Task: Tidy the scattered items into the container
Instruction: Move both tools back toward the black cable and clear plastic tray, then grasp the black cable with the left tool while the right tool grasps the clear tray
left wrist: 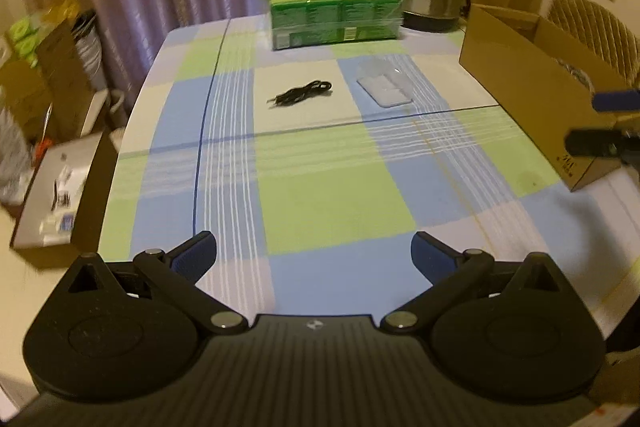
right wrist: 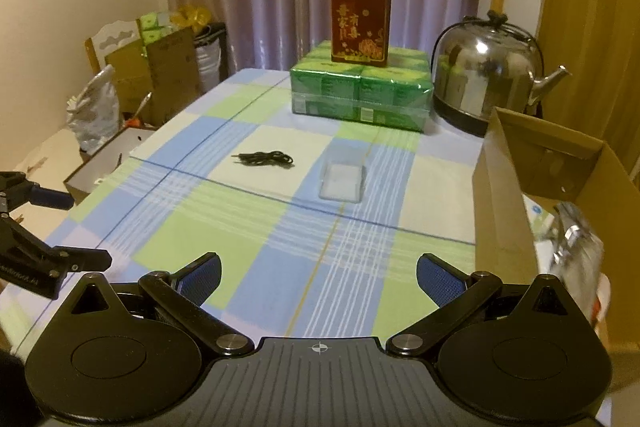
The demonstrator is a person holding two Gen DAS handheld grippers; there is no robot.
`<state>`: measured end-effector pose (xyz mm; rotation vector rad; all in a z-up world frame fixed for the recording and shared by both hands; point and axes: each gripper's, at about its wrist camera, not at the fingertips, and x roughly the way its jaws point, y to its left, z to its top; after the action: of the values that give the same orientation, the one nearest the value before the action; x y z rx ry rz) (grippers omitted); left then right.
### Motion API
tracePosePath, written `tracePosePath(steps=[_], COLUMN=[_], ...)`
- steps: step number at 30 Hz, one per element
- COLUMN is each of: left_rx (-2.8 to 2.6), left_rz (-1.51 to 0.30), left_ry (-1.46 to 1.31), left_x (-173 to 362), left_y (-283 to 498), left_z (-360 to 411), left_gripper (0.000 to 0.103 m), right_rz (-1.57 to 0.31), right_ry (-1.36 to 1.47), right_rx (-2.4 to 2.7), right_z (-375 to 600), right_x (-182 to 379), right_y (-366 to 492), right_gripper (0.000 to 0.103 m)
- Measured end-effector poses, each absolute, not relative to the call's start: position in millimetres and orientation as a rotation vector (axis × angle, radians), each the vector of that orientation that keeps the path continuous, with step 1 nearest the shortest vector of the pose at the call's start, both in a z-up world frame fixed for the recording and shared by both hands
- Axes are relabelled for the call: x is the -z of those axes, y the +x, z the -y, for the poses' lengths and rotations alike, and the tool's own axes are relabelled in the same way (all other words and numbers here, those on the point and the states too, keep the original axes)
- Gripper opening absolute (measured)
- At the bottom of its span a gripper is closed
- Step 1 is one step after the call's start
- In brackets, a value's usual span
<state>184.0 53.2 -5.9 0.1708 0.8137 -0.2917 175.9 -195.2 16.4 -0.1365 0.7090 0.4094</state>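
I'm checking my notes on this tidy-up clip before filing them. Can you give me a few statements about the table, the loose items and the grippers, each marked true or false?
1. A coiled black cable lies loose on the checked tablecloth. True.
2. The clear plastic tray already sits inside the cardboard box. False: it lies on the tablecloth, beside the cable.
3. The red carton stands on the green wrapped pack. True.
4. The left gripper is clamped on the cable. False: its jaws stand wide apart with nothing between them.
5. The steel kettle stands at the far end of the table, beside the green pack. True.
6. The right gripper holds the tray. False: it is open and empty.
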Motion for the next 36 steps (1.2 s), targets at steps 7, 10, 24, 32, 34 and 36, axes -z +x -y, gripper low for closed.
tracePosePath(steps=[7, 10, 24, 32, 34, 36], left_rx=[0.391, 0.426, 0.558, 0.598, 0.592, 0.600], left_rz=[-0.762, -0.770, -0.766, -0.741, -0.739, -0.748], left_ry=[0.278, 0.299, 0.475, 0.533, 0.557, 0.548], left_x=[12.1, 16.6, 66.5, 76.8, 80.9, 84.6], left_y=[245.1, 275.8, 395.0, 436.6, 445.9, 454.3], left_z=[-41.8, -36.7, -10.5, 6.2, 9.9, 12.3], left_gripper=[0.102, 0.102, 0.089, 0.087, 0.086, 0.084], right_rz=[-0.750, -0.766, -0.831, -0.849, -0.856, -0.859], right_ry=[-0.135, -0.112, -0.095, -0.078, -0.068, -0.061], right_rx=[-0.399, -0.390, -0.411, -0.419, -0.420, -0.418], right_z=[180.2, 177.3, 153.2, 151.5, 151.7, 152.2], right_x=[6.1, 17.2, 68.0, 88.3, 93.3, 97.3], right_y=[250.1, 280.4, 373.7, 396.3, 400.3, 404.1], right_gripper=[0.101, 0.101, 0.101, 0.099, 0.089, 0.087])
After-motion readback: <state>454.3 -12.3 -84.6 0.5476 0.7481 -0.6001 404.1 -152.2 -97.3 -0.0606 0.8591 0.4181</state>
